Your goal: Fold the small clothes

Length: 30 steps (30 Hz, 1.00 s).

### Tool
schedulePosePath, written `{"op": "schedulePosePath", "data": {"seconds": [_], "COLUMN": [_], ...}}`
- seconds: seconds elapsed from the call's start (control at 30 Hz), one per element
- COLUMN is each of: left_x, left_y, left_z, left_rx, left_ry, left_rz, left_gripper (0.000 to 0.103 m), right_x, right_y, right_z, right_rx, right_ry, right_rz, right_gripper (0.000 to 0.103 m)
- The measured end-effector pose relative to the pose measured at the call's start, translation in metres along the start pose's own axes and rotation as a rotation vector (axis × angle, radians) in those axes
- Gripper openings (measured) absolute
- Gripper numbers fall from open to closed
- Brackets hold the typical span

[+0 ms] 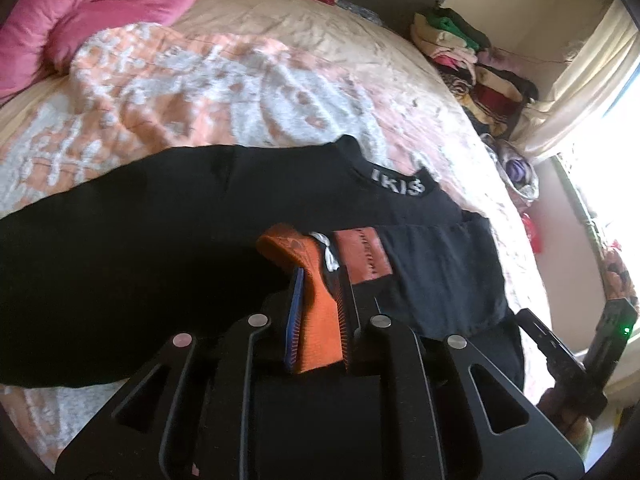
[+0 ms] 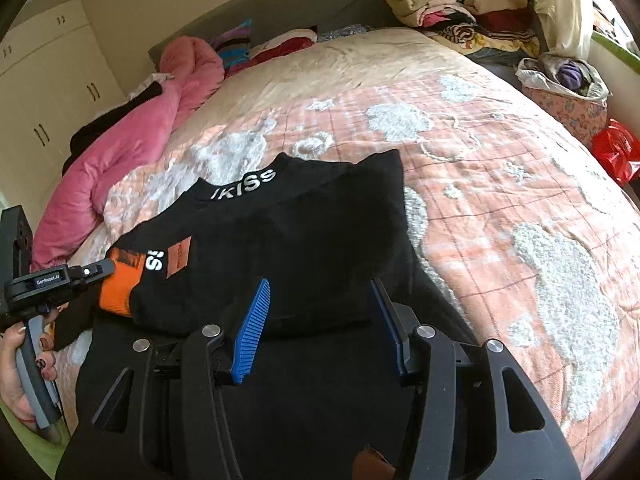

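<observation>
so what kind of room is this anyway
Most likely a bedroom in a home. A large bed with a peach and white quilt fills both views, a pink duvet is bunched along one side, and built-in cupboards line the wall, with heaps of clothes at the bed's far end.

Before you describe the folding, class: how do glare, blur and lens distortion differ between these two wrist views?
Left wrist view: the window at right is blown out white and the picture is soft. Right wrist view: sharper, evenly lit, no glare. Both curve the bed into a dome with dark corners.
</observation>
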<state>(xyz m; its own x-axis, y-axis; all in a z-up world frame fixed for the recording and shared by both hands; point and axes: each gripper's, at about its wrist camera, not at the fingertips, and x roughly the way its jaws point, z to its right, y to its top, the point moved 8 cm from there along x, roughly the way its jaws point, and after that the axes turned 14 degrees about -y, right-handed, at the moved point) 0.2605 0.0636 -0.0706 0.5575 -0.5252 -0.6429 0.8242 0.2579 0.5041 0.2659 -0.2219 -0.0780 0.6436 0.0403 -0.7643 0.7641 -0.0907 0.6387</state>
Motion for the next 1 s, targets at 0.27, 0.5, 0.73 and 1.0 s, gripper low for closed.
{"op": "schedulePosePath", "data": {"seconds": [0.27, 0.5, 0.73, 1.0], "left_x": [-0.006, 0.031, 0.028, 0.019], "left_y": [-0.002, -0.036, -0.041, -0.043], "left_z": [0.017, -0.004, -0.015, -0.013], "left_rx": [0.089, 0.072, 0.056, 0.051], "left_ry": [0.038, 0.115, 0.095, 0.112], "left_rz": [-0.007, -0.138, -0.120, -0.110], "left_gripper": [0.009, 0.017, 0.017, 0.027], "right_x": [0.020, 0.036, 0.053, 0.027], "right_y": [0.007, 0.002, -0.007, -0.007], "right_z": [-0.026, -0.030, -0.009, -0.016], "right_rx": [-0.087, -0.103, -0.043, -0.046], "right_ry": [-0.013, -0.023, -0.087, -0.037], "right_rz": [-0.028, -0.072, -0.141, -0.081], "right_gripper": [0.049, 0.056, 0.061, 0.072]}}
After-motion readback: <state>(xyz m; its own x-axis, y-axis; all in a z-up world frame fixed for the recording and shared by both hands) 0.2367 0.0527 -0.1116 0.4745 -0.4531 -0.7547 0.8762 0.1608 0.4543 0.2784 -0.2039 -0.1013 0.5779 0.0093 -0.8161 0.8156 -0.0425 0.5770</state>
